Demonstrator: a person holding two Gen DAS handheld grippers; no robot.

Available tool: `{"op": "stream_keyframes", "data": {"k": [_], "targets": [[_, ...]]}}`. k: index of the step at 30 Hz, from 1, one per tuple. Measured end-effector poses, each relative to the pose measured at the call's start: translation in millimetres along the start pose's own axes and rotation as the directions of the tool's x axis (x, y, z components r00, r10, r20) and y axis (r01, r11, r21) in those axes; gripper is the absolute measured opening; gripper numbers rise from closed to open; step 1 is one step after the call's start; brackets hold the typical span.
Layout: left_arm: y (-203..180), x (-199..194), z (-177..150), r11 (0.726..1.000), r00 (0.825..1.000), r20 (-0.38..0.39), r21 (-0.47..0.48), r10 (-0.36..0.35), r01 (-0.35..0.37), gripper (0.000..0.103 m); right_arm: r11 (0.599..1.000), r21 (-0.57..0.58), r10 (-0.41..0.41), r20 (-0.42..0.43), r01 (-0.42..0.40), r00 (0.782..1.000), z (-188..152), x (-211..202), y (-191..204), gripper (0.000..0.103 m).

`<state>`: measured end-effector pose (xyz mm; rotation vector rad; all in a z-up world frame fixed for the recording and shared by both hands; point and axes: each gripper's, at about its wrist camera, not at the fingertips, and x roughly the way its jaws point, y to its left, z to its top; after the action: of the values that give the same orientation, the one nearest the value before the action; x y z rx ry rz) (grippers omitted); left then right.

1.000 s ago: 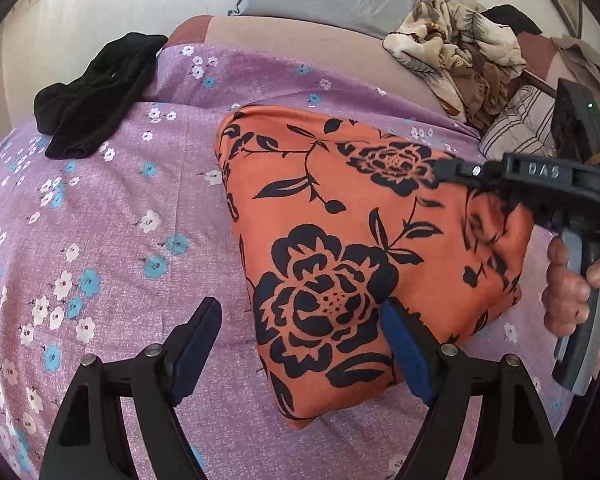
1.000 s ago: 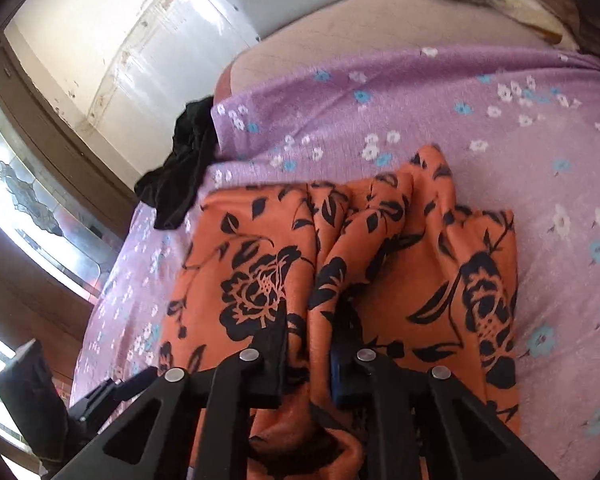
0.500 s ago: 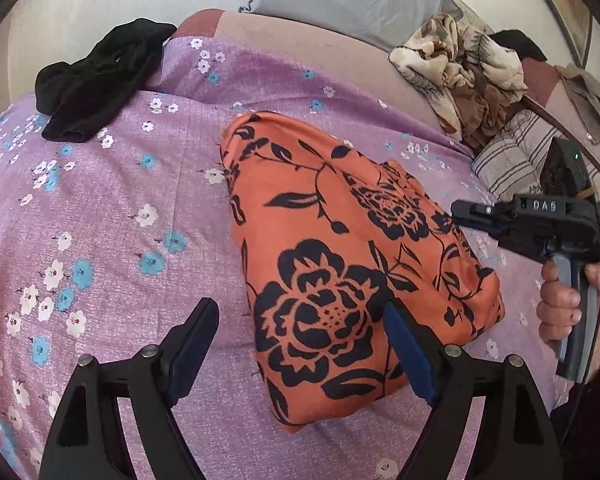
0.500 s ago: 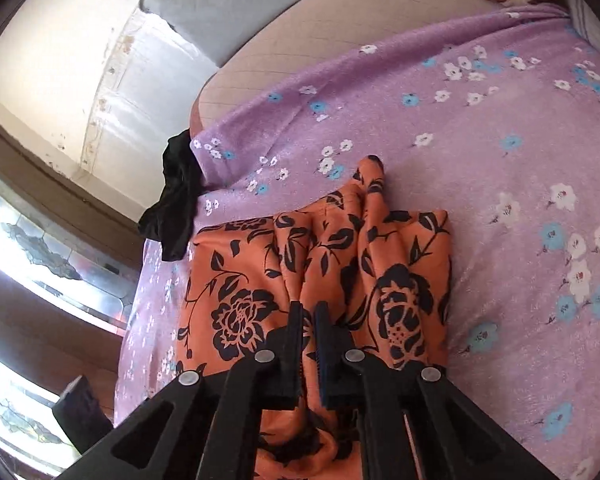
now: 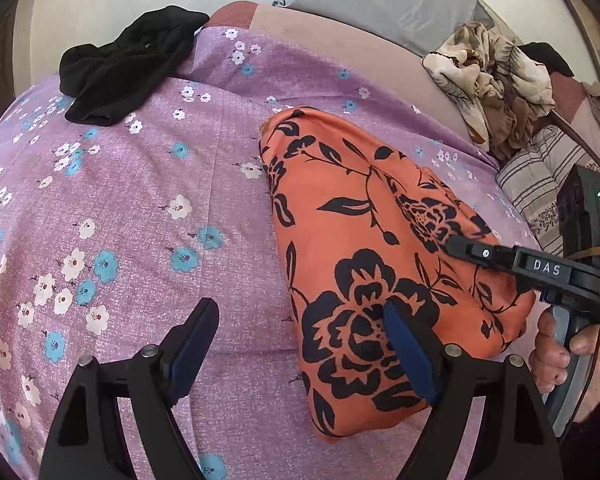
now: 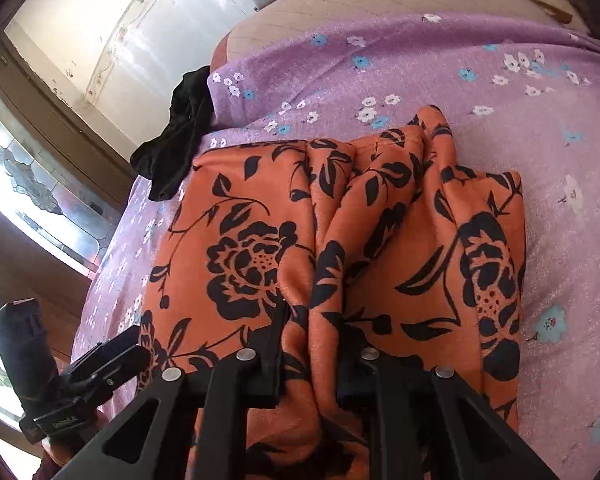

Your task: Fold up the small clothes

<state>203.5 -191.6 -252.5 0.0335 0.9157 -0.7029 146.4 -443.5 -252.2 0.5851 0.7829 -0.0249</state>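
Left wrist view, from the left: a black garment (image 5: 128, 64) lies crumpled at the far left edge of the purple flowered bedspread (image 5: 140, 208), well apart from everything else. The left gripper (image 5: 300, 344) hangs over the bedspread with its jaws wide and nothing pressed between them. Its left finger stands over bare bedspread. Its right finger overlaps the near left corner of the orange floral garment (image 5: 364, 248) in the picture; whether it touches the cloth cannot be told. The garment lies folded on the bedspread, right of centre, as a rough oblong running from near to far. Beyond it, at the far right, a heap of beige patterned cloth (image 5: 496, 80) sits on the tan mattress, with striped bedding (image 5: 540, 176) below it.

At the right edge, the right gripper (image 6: 310, 332) comes in over the garment's right side, held by a hand (image 5: 556, 356).

Right wrist view: its jaws stand narrow and have just been opening. A raised ridge of the orange cloth runs up between the fingers. Whether the pads press on it cannot be told.

No containers are in view.
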Motion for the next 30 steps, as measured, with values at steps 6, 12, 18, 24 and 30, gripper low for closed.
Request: {"op": "stream_keyframes", "data": {"k": [6,12,18,24,30], "targets": [[-9,-5,0,0.999,0.998,0.033,0.015,-0.045,0.044,0.090,0.997,-0.055,-0.043,0.199,0.055,0.979,22,-60,2,0.016],[-26,20,-16,0.998,0.998,-0.056,0.054,-0.031,0.034,0.091,0.979,0.147,-0.132,-0.078,0.142,0.988,13,-6,-58,0.023],[-23,19,-14,0.999,0.997,-0.070,0.027,-0.038,0.040,0.091,0.954,0.049,-0.298,0.126,0.294,0.946,30,-55,-30,0.025],[-30,18,-13,0.999,0.996,-0.079,0.035,-0.027,0.030,0.091,0.984,-0.014,-0.174,0.095,0.176,0.980,54,-48,-7,0.026],[-33,17,-15,0.999,0.996,-0.086,0.052,-0.010,0.014,0.091,0.987,0.062,-0.133,-0.212,0.150,0.968,81,62,-19,0.024]]}}
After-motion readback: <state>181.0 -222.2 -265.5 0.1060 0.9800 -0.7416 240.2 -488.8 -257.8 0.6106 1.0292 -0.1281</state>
